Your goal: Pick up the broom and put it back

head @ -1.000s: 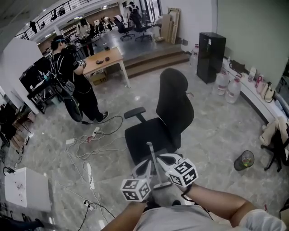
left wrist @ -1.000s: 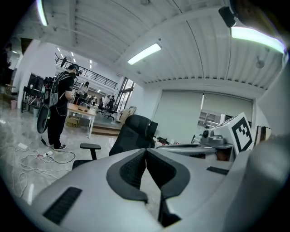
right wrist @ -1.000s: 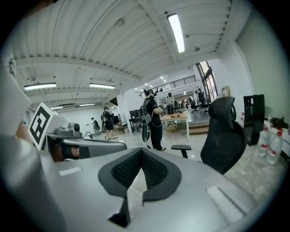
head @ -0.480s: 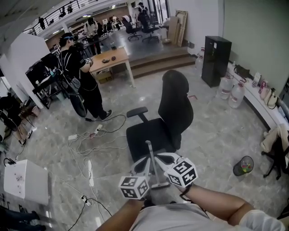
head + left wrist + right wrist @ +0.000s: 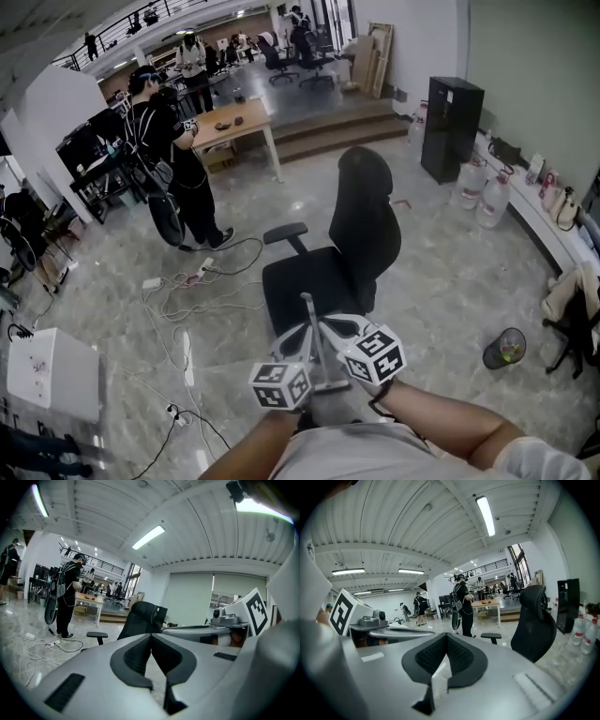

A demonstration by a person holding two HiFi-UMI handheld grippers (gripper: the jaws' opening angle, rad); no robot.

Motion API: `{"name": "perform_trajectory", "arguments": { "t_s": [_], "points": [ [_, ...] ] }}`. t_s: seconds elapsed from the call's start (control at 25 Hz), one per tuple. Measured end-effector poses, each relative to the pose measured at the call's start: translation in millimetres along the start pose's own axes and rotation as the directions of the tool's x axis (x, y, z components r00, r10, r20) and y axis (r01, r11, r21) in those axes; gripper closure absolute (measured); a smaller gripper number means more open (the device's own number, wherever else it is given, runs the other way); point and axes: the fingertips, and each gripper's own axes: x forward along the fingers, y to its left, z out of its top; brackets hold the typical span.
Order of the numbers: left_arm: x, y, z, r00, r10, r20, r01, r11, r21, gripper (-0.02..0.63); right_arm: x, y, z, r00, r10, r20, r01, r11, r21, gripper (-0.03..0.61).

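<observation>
No broom shows in any view. Low in the head view, a person's forearms hold both grippers side by side, pointing ahead at a black office chair (image 5: 354,239). The left gripper (image 5: 302,333) is shut; in the left gripper view its jaws (image 5: 150,635) meet at the tips with nothing between them. The right gripper (image 5: 333,328) sits right beside it, also shut and empty, its dark pads (image 5: 461,660) closed together in the right gripper view. The chair (image 5: 142,618) stands just beyond the jaws and shows in the right gripper view as the chair (image 5: 533,620) too.
A person in black (image 5: 171,150) stands at the left by a wooden table (image 5: 230,122). Cables and power strips (image 5: 187,286) trail over the marble floor. A white box (image 5: 52,375) is at the lower left. A small bin (image 5: 504,347), water bottles (image 5: 480,197) and a black cabinet (image 5: 452,127) stand at the right.
The head view has shifted slightly. Both grippers stay together in front of the chair, still shut.
</observation>
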Motion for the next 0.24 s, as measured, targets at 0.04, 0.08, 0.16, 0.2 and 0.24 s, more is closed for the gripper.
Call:
{"name": "perform_trajectory", "arguments": {
  "t_s": [0.04, 0.08, 0.16, 0.2, 0.24],
  "points": [
    [1.0, 0.0, 0.0, 1.000, 0.000, -0.001, 0.000, 1.000, -0.001, 0.604, -0.1, -0.5, 0.2, 1.000, 0.000, 0.000, 0.000, 1.000, 0.000, 0.577],
    [2.1, -0.3, -0.6, 1.000, 0.000, -0.003, 0.000, 1.000, -0.002, 0.604, -0.4, -1.2, 0.2, 1.000, -0.001, 0.000, 0.001, 1.000, -0.001, 0.577],
    [4.1, -0.4, -3.0, 1.000, 0.001, -0.011, -0.001, 1.000, -0.007, 0.604, -1.6, -2.4, -0.5, 1.000, -0.002, 0.000, 0.002, 1.000, 0.001, 0.577],
    [5.0, -0.3, -4.7, 1.000, 0.002, -0.017, -0.002, 1.000, -0.009, 0.604, -2.2, -3.1, -0.9, 1.000, -0.002, 0.000, 0.002, 1.000, 0.003, 0.577],
    [5.9, -0.1, -6.4, 1.000, 0.003, -0.023, -0.003, 1.000, -0.012, 0.604, -2.8, -3.8, -1.5, 1.000, -0.003, 0.000, 0.003, 1.000, 0.005, 0.577]
  ]
}}
